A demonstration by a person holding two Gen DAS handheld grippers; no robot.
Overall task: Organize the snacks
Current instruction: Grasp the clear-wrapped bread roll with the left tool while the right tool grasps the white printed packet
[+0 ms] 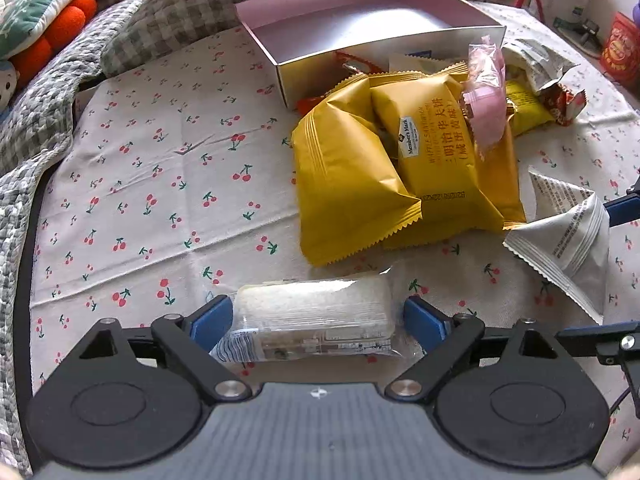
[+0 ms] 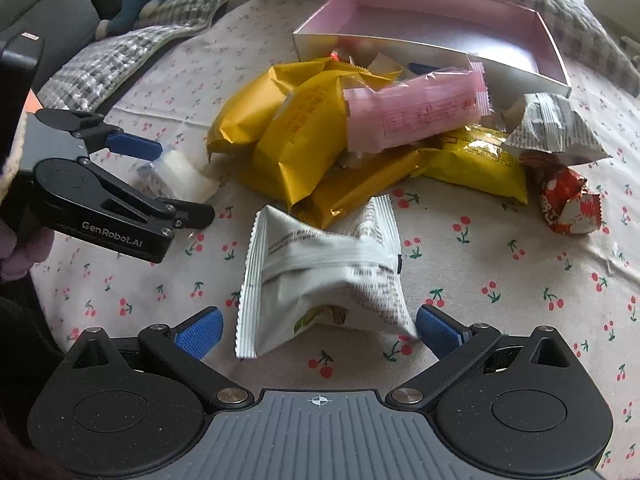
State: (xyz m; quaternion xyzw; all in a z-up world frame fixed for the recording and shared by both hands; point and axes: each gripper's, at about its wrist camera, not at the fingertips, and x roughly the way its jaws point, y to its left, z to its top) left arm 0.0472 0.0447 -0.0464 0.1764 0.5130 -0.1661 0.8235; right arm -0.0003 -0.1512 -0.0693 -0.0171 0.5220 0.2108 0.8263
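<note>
Straddling the clear rice-cake pack [image 1: 316,316], my left gripper [image 1: 318,318] sits apart, pack's long axis crosswise between the pads. Right gripper [image 2: 320,330] is also apart around the grey sachet [image 2: 324,276]. Pink box [image 1: 360,16] lies straight ahead beyond the yellow pile [image 1: 392,168].

Landmark: the pink box [image 1: 360,20]. The left wrist view looks forward along its fingers from low above the cherry-print cloth [image 1: 140,200], facing the box from the near left; the box lies at the far side. The right wrist view faces the same box [image 2: 440,28] from the near right, equally low. Both views share the box, the snack pile [image 1: 400,160] in front of it, and the surrounding cloth.
</note>
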